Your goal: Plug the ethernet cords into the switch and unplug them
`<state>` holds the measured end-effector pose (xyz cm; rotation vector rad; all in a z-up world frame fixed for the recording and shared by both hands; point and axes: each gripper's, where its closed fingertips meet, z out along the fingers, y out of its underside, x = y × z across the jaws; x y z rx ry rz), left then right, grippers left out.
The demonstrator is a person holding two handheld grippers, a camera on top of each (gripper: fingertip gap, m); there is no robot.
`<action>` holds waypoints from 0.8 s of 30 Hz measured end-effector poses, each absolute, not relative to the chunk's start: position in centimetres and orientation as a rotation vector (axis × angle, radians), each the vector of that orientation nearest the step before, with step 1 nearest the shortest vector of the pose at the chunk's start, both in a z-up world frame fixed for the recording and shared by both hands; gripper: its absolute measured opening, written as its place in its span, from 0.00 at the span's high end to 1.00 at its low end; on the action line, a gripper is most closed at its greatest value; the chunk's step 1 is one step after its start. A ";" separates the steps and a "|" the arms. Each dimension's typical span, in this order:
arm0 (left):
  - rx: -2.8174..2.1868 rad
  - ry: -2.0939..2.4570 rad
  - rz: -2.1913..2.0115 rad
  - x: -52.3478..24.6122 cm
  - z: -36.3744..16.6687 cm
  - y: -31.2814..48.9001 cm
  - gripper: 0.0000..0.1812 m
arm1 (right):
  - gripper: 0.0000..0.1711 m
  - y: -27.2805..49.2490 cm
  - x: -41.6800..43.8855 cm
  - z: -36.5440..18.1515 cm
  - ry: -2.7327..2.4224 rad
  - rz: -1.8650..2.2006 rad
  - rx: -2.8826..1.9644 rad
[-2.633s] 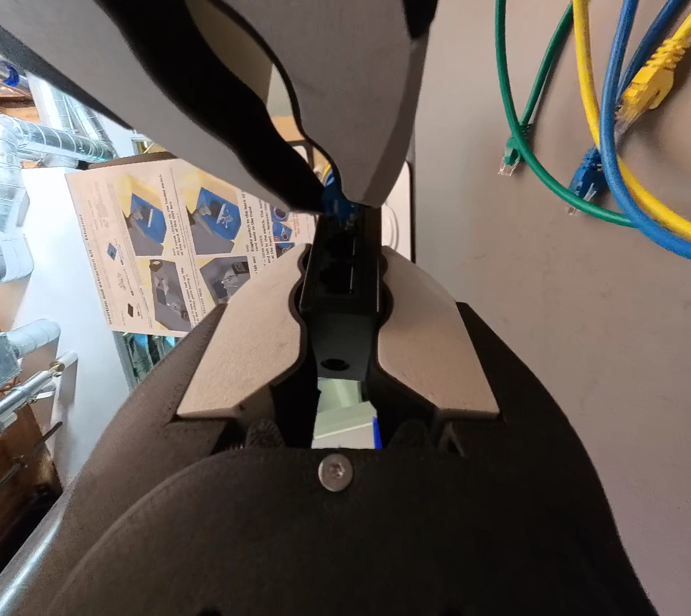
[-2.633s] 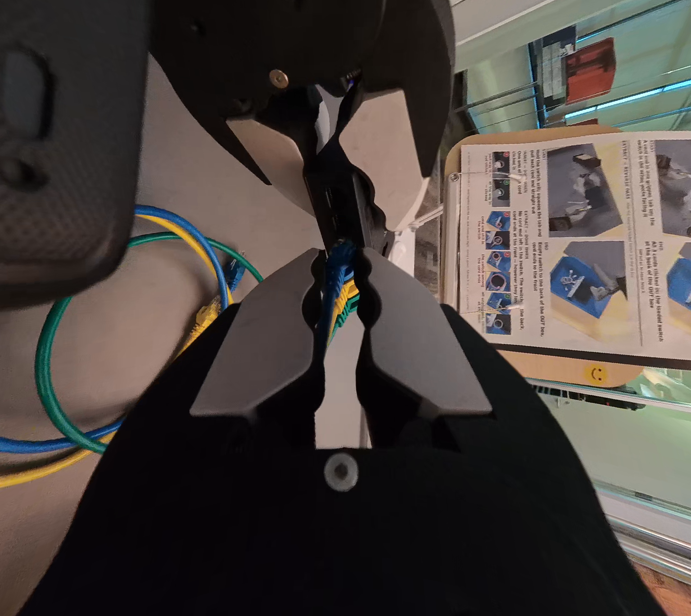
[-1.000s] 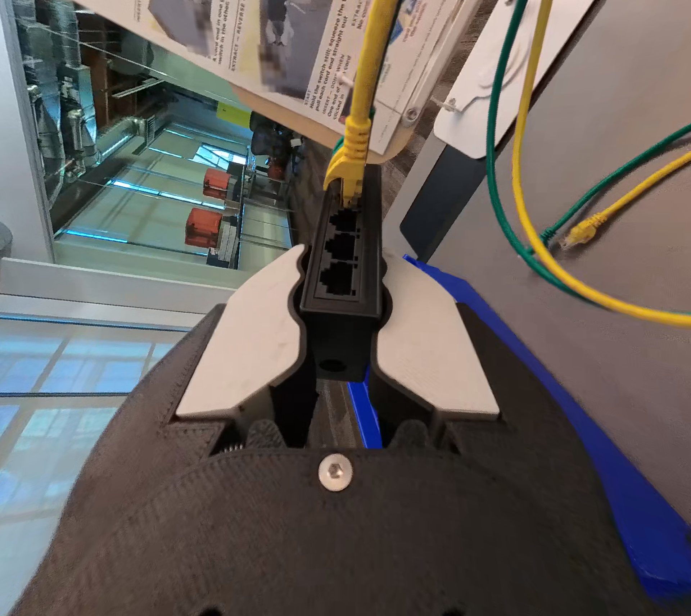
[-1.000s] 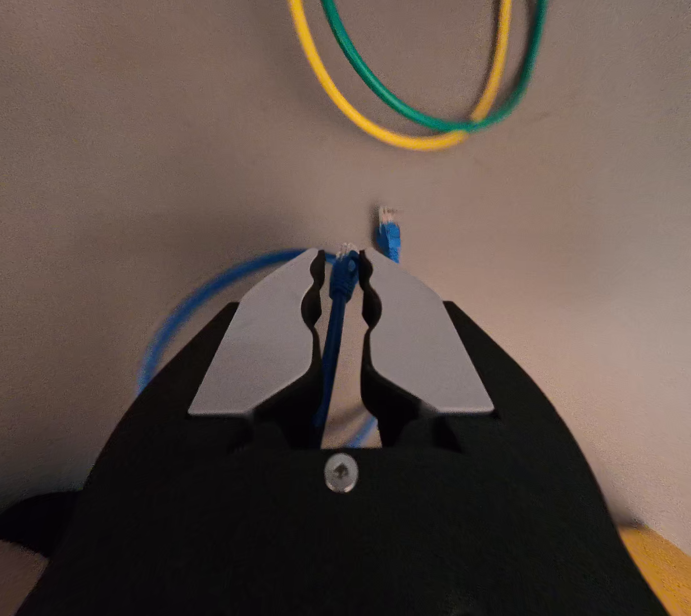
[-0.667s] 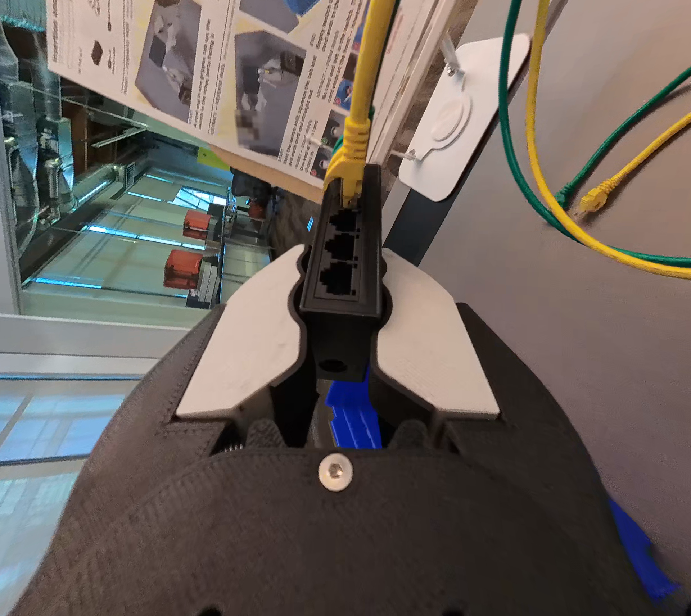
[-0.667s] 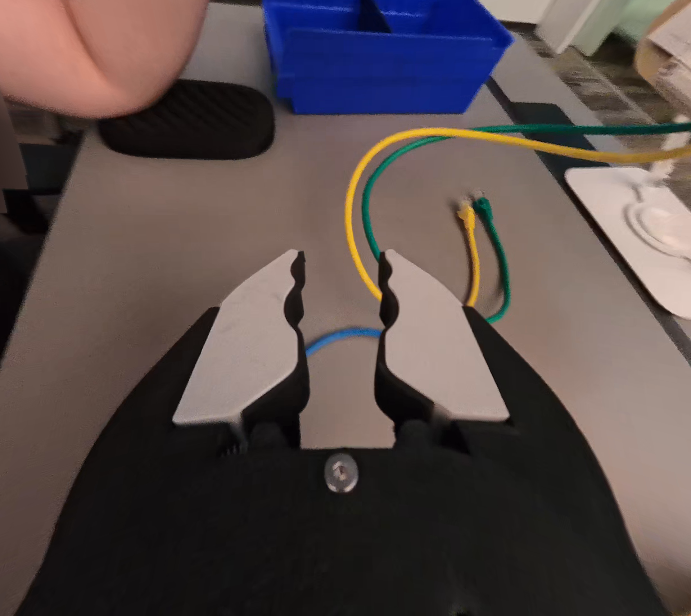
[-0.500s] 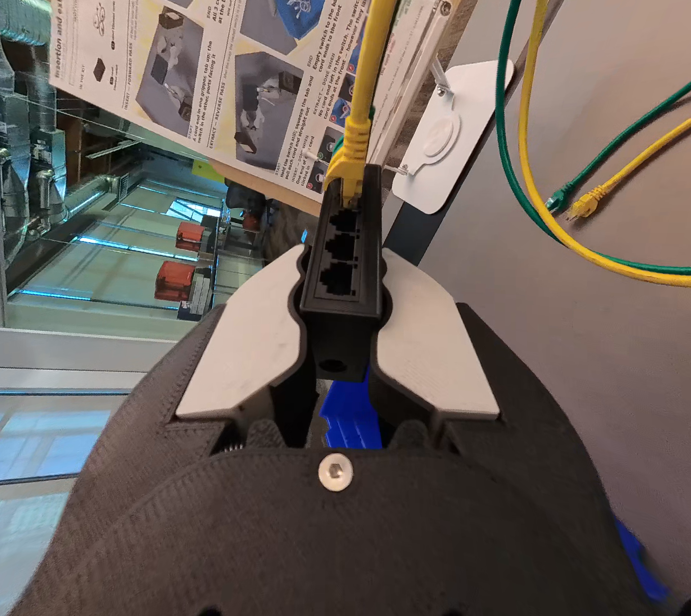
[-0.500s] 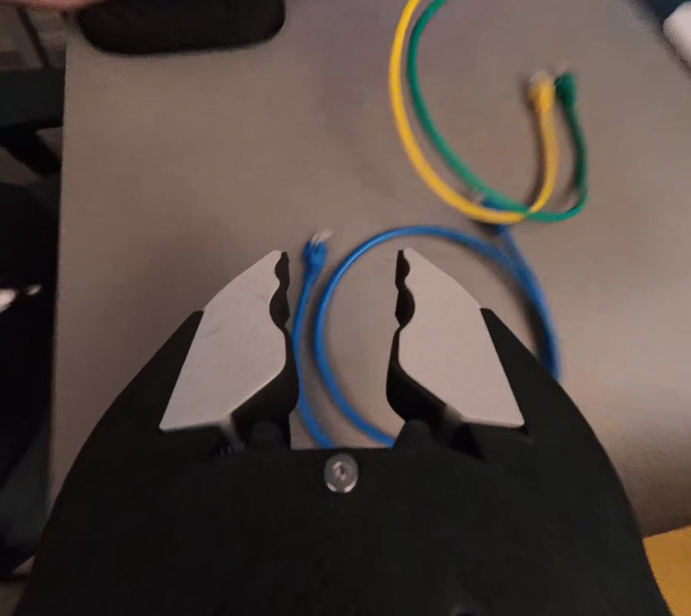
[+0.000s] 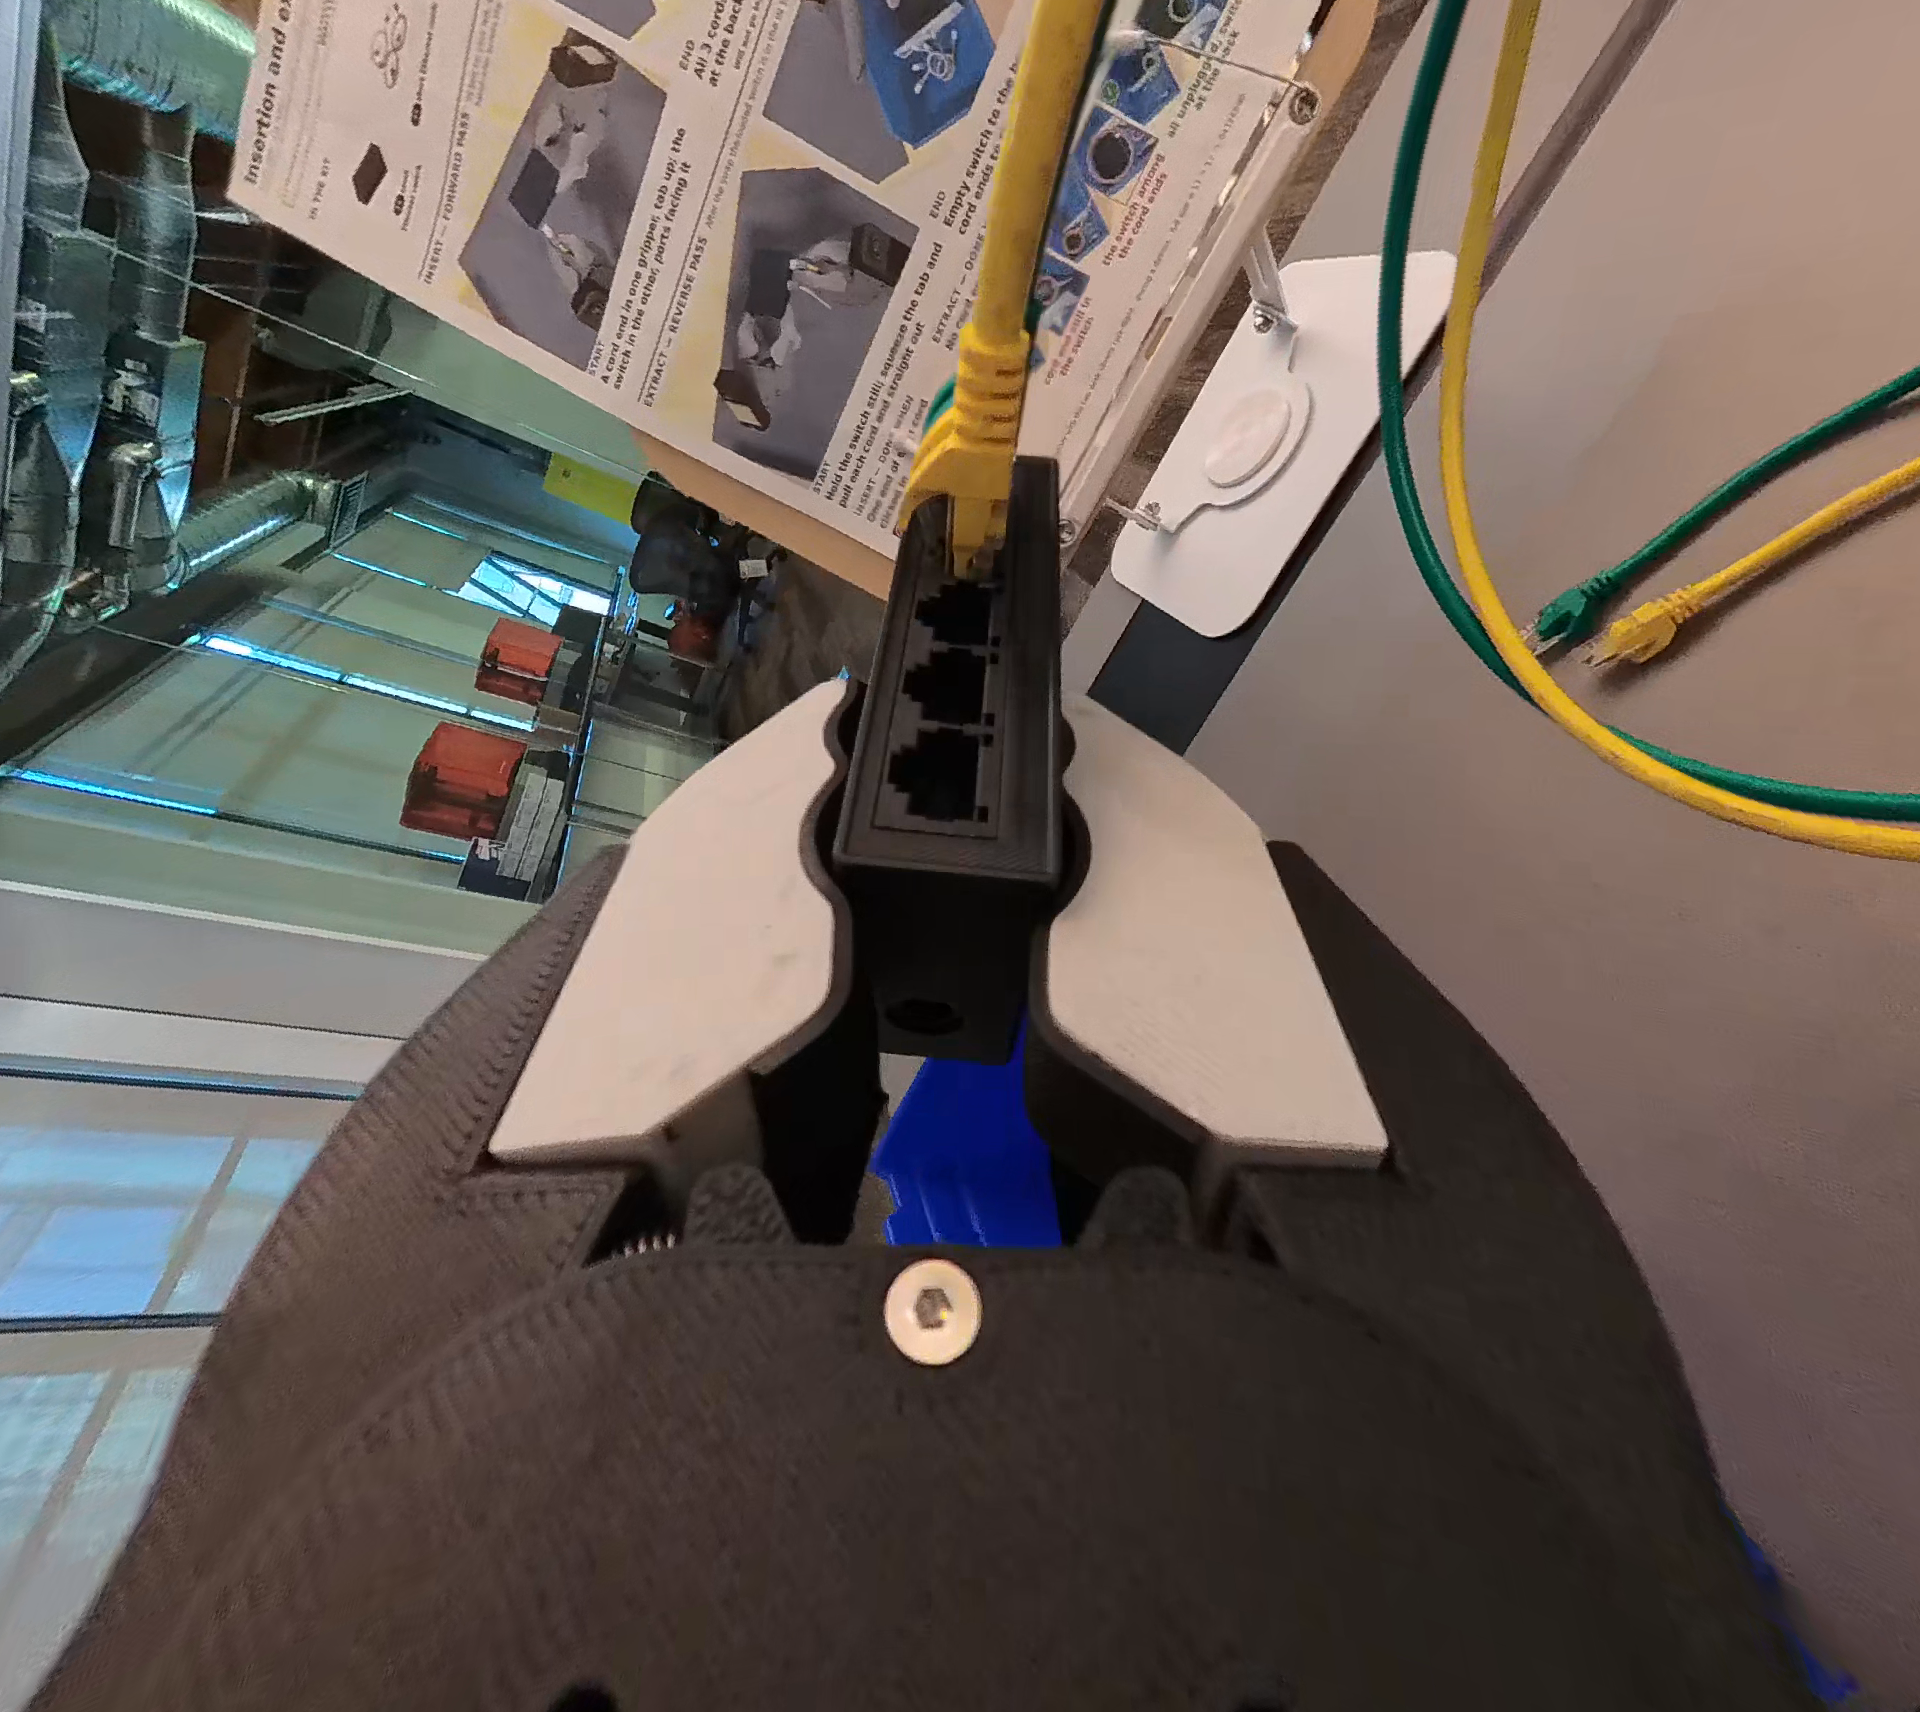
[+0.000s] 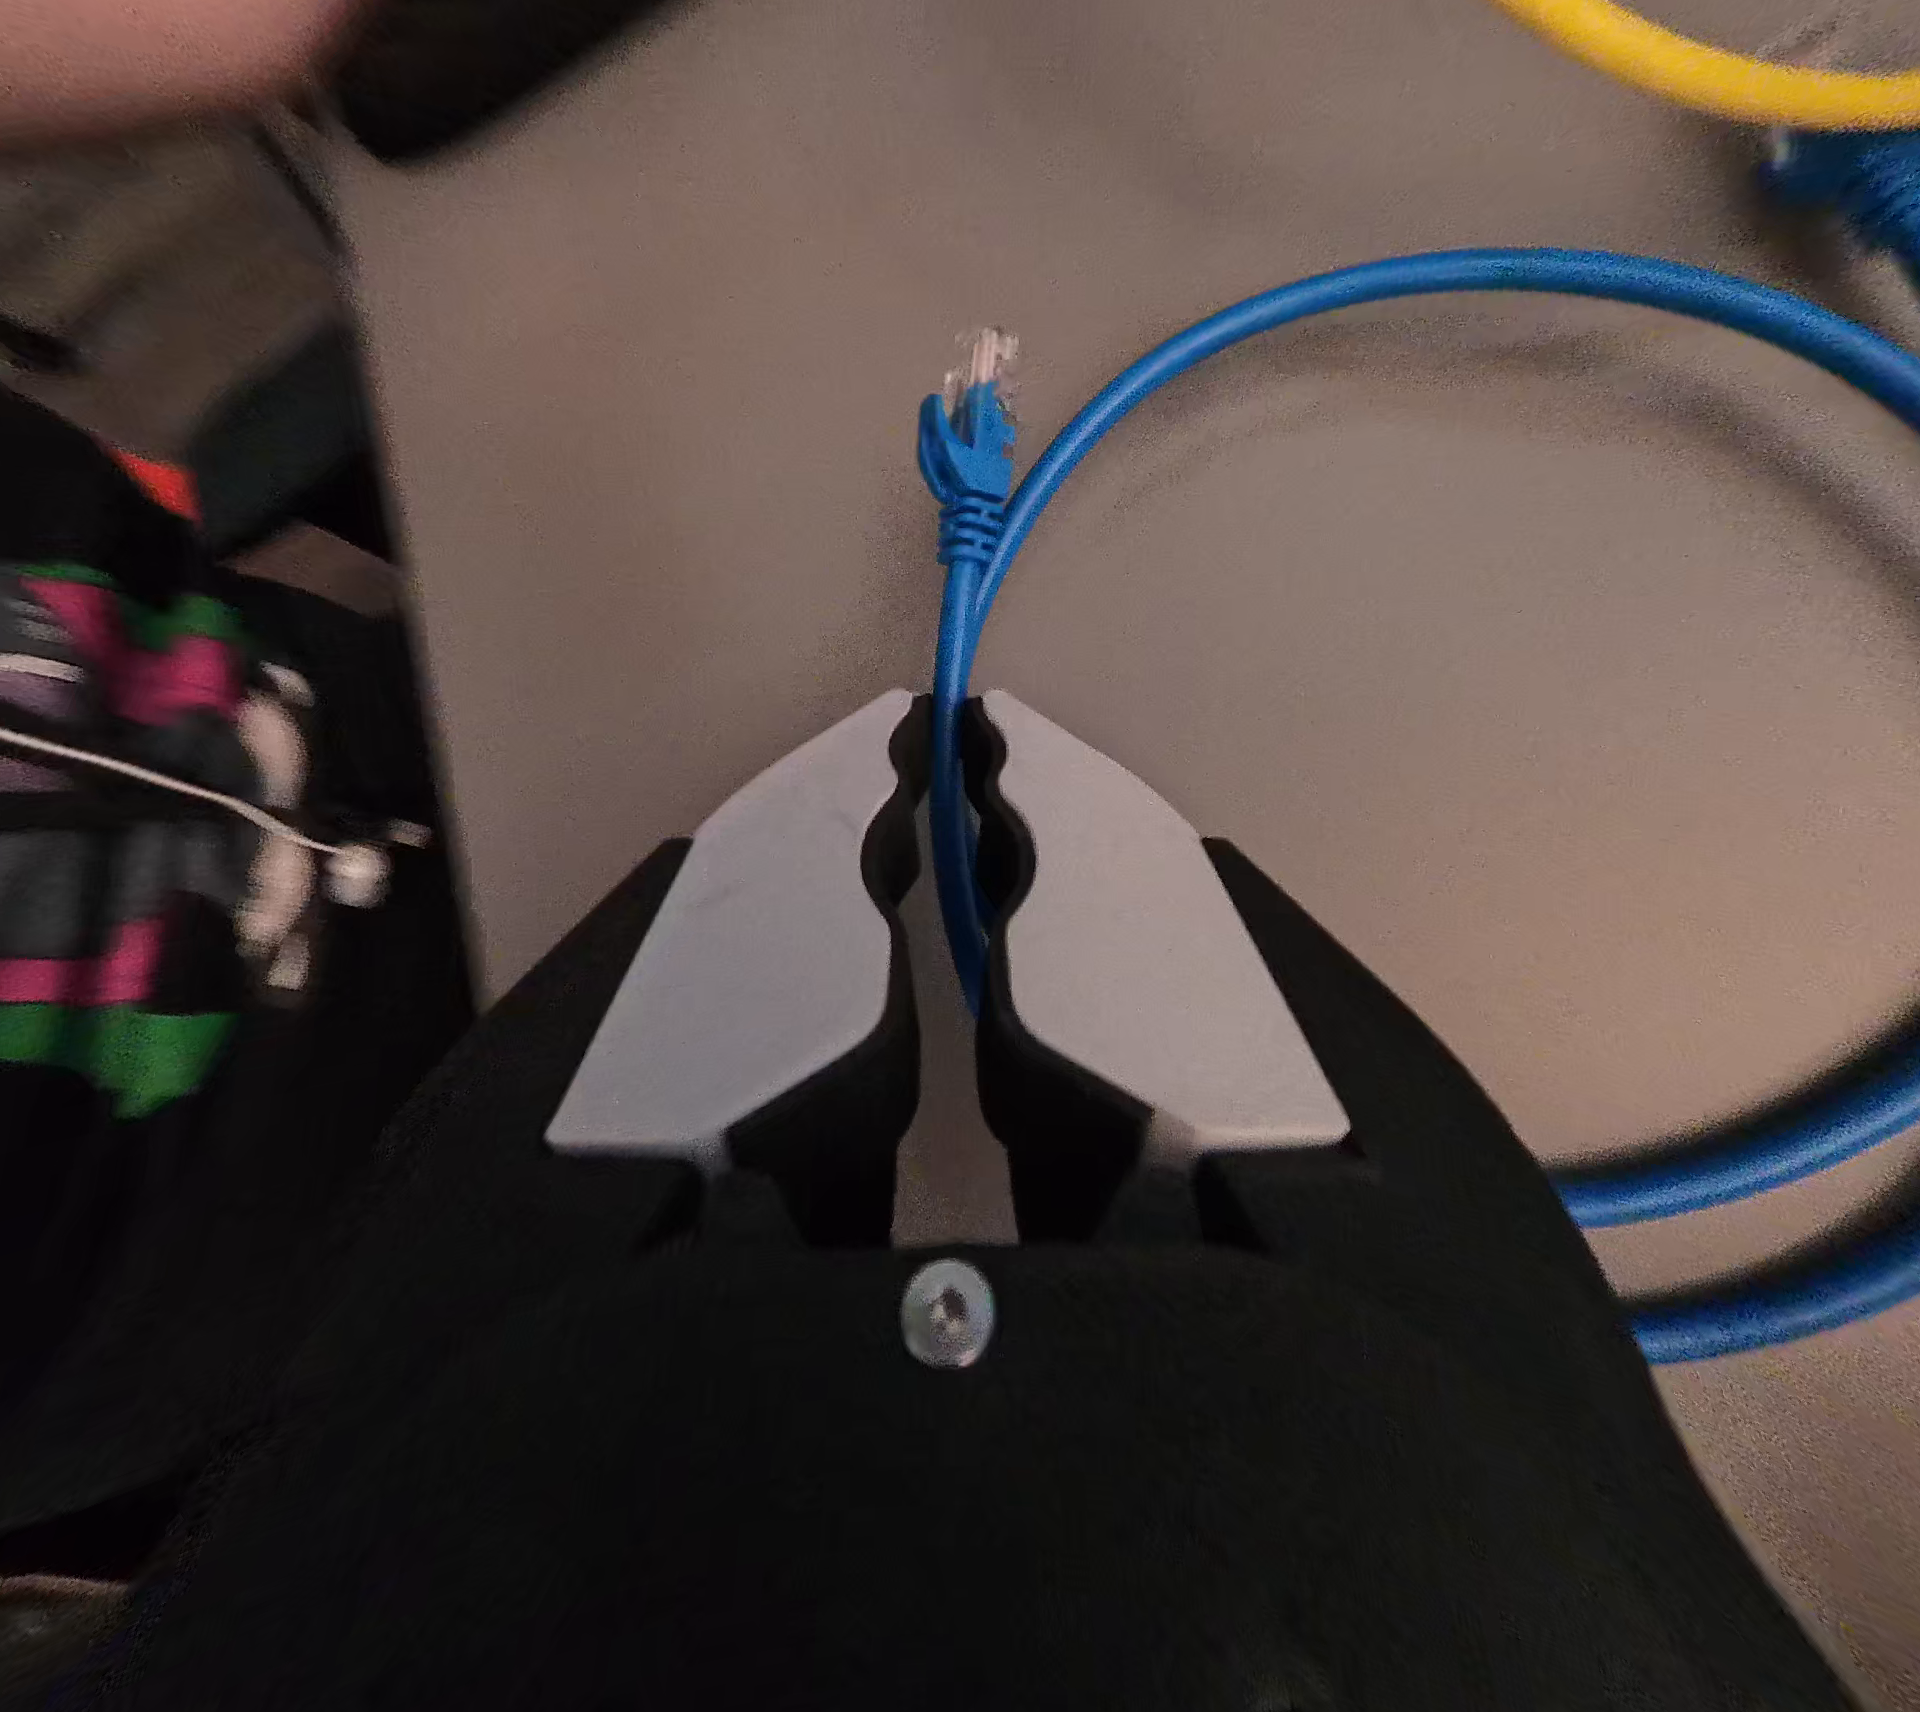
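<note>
While both views show the grey table (image 9: 1714, 1091):
Left gripper (image 9: 951, 789): clamped on the black switch (image 9: 961, 727) at frame centre, ports facing the camera.
Yellow cord (image 9: 1023, 187): plugged into the switch's far port, running to the top of the frame; three nearer ports empty.
Green cord (image 9: 1418, 415): loops at right beside a second yellow strand; two loose plugs lie right of centre.
Right gripper (image 10: 945, 706): closed narrowly on the blue cord (image 10: 951, 675), its plug (image 10: 971, 436) just above the fingertips; the cord loops right.
Instruction sheet (image 9: 644, 135): upper left.

switch (image 9: 961, 789): black, clamped, three near ports empty
yellow cord (image 9: 1023, 208): plugged in
blue cord (image 10: 961, 644): pinched behind plug, looped on tabletop (image 10: 1351, 727)
</note>
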<state>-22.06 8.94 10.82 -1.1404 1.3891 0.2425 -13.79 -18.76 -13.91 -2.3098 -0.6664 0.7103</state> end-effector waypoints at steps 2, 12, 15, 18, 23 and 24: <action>-1.144 1.378 0.235 -22.2 11.0 9.0 0.83 | 0.96 -19.3 -15.0 -10.3 -0.573 0.875 -2.171; -1.192 1.331 0.217 -23.5 11.5 10.1 0.83 | 0.96 -23.8 -9.1 10.1 -0.370 0.982 -1.612; -1.197 1.329 0.214 -23.5 11.5 10.1 0.83 | 0.96 -24.9 -4.9 14.8 -0.354 0.763 -1.551; -1.189 1.340 0.216 -23.1 11.3 9.9 0.83 | 0.96 -23.9 0.9 15.1 -0.286 0.421 -1.658; -1.172 1.361 0.220 -22.4 11.1 9.4 0.83 | 0.96 -21.6 9.1 10.0 -0.103 0.165 -1.848; -1.170 1.365 0.220 -22.3 11.0 9.3 0.83 | 0.96 -21.5 10.4 9.1 -0.093 0.111 -1.870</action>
